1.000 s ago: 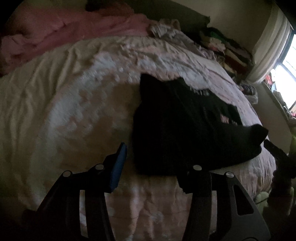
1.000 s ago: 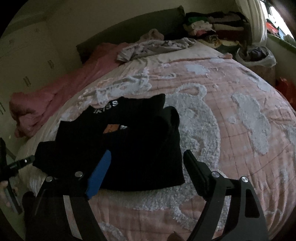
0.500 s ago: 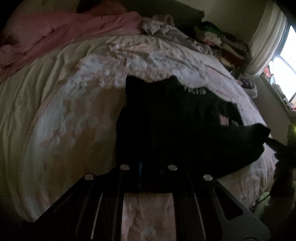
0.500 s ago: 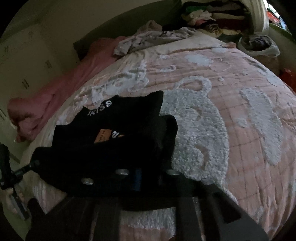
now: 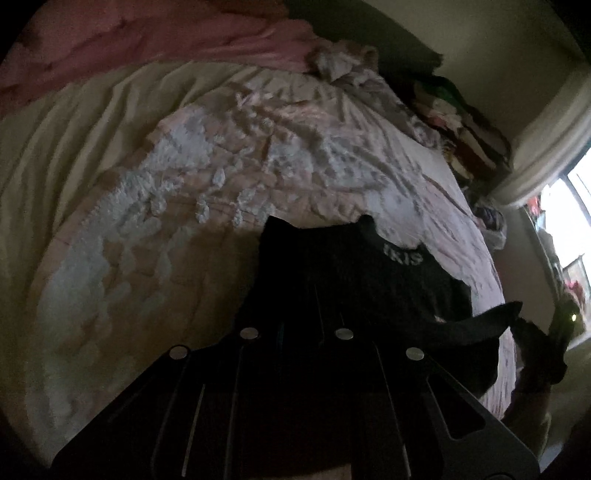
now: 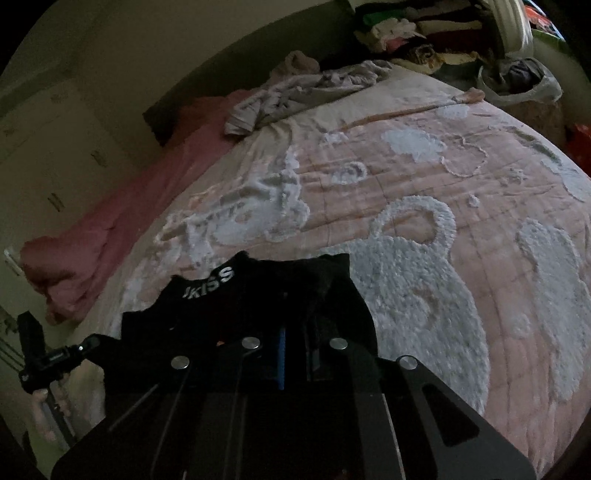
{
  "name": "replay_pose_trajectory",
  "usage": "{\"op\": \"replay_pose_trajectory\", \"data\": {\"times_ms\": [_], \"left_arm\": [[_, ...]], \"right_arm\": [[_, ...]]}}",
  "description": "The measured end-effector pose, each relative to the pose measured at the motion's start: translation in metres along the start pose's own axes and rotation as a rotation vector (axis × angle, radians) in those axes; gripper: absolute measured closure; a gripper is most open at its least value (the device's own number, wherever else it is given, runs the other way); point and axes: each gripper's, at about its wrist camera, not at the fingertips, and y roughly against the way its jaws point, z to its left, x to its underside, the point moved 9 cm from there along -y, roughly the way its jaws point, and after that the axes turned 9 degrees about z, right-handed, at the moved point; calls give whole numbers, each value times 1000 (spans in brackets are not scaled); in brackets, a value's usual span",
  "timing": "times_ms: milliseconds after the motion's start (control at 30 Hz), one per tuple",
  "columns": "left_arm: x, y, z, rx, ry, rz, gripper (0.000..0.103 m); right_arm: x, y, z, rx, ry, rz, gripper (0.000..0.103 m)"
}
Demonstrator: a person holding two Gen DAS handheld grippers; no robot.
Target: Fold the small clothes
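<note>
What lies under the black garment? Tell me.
The black garment lies on the pink bedspread with white tufted patterns. Both grippers, left and right, clamp its near edge; anything beneath it is hidden.

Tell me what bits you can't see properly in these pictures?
- Left gripper fingertips, left wrist view: lost in the dark black garment.
- Near hem of the garment, both views: covered by the grippers.
- Right gripper, right wrist view: fingertips buried in black cloth.
- Clothes pile: cut off by the edge.
</note>
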Motion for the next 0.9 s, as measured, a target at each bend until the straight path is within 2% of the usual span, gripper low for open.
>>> {"op": "replay_pose_trajectory", "data": {"times_ms": [167, 233, 267, 300, 333, 367, 400, 433, 567, 667, 733, 833, 900], "left_arm": [[-13, -22, 10, 1, 62, 32, 99], [-18, -27, 15, 12, 103, 38, 97], [-20, -27, 19, 17, 131, 32, 93], [-24, -25, 22, -4, 141, 12, 81], [-28, -21, 26, -18, 147, -12, 68], [-32, -14, 30, -1, 166, -43, 66], [-35, -8, 33, 15, 180, -61, 66], [-36, -2, 36, 19, 190, -78, 66], [-33, 16, 44, -42, 140, -131, 66], [-22, 19, 43, -70, 83, -141, 66], [-13, 12, 39, -108, 20, -124, 65], [-2, -7, 28, -106, -44, -73, 63], [1, -17, 22, -121, -75, -54, 57]], "right_arm": [[-12, -28, -10, 41, -38, 33, 97], [-15, -38, -17, 36, -85, 48, 92], [-15, -43, -20, 29, -105, 61, 92], [-15, -48, -24, 27, -129, 68, 88], [-15, -51, -26, 23, -143, 71, 75], [-16, -52, -28, 19, -155, 70, 62], [-18, -50, -33, 27, -178, 51, 35], [-19, -45, -37, 37, -194, 26, 31], [-21, -27, -49, 69, -192, -40, 31], [-16, -15, -46, 100, -106, -59, 30], [-8, -12, -42, 145, -28, -57, 29], [0, -20, -32, 224, 89, -33, 29], [5, -31, -29, 265, 149, -6, 29]]}}
